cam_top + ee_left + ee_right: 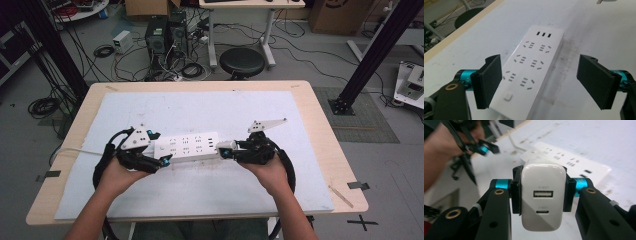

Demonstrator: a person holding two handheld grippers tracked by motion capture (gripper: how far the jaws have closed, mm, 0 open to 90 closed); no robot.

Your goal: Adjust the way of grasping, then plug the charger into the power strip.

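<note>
White USB charger (pixel 543 197) sits clamped in the right gripper (pixel 541 195) near the power strip (pixel 186 146), which the spread-jawed left gripper (pixel 541 82) straddles; judging by this, plugging in comes next, needing prongs aligned over a socket.

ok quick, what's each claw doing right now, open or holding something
Left claw: open, jaws either side of the power strip, not gripping it.
Right claw: closed on a white USB charger.

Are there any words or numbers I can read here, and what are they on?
"USB-A": upside down, under the upper port of the white charger clamped in the right gripper.
Label by its lower port: too blurred, perhaps "USB-C".
Power strip: no readable text.
</note>
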